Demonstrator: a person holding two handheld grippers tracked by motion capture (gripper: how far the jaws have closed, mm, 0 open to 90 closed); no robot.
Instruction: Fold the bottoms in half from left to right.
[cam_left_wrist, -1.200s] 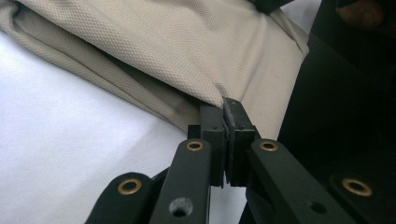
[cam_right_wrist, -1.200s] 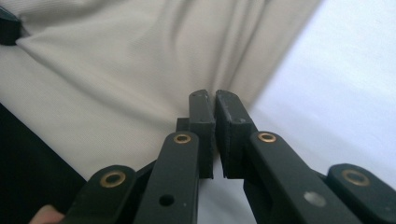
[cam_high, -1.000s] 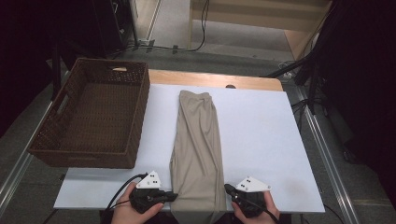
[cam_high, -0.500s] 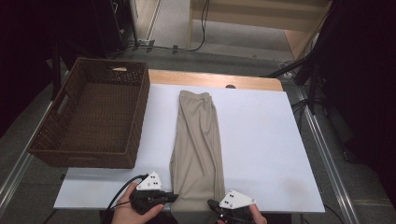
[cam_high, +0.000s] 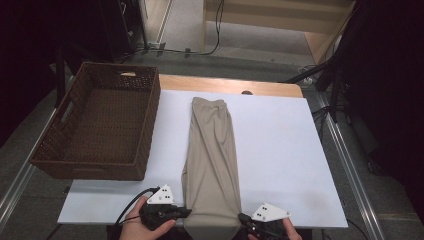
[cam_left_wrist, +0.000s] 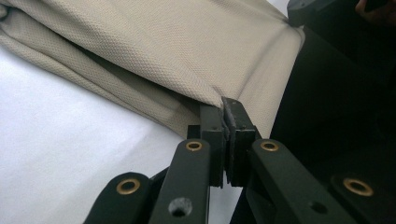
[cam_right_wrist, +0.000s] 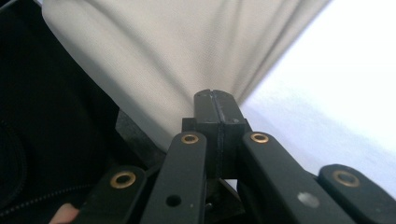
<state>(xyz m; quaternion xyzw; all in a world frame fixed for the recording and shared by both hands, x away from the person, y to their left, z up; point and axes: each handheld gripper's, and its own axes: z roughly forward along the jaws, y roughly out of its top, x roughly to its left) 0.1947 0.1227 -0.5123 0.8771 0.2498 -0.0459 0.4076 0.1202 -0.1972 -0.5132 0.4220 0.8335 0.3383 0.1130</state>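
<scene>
The left gripper (cam_high: 184, 212) is pressed together on the near left corner of the folded beige trousers (cam_high: 212, 165), a pinch of cloth being seen between its pads in the left gripper view (cam_left_wrist: 223, 108). The right gripper (cam_high: 242, 218) is likewise clamped on the near right corner, the fabric gathered at its tips in the right gripper view (cam_right_wrist: 215, 98). Compared with a second ago, the right gripper is found lower in the high view and shifted left, closer to the cloth's edge, while the left one is unchanged in place. Both near corners are thus judged to be secured, and a lift or fold of the near end toward the far end appears ready to be started.

The trousers are laid lengthwise at the centre of the frame on the white table (cam_high: 280, 150), the near end hanging slightly over the bottom edge. A brown wicker basket (cam_high: 95, 125) is seen at the upper left, well apart from the cloth, its inside bare. Nothing is found lying on the cloth's path; only the table's near edge and the trailing cable (cam_high: 127, 210) are to be minded.
</scene>
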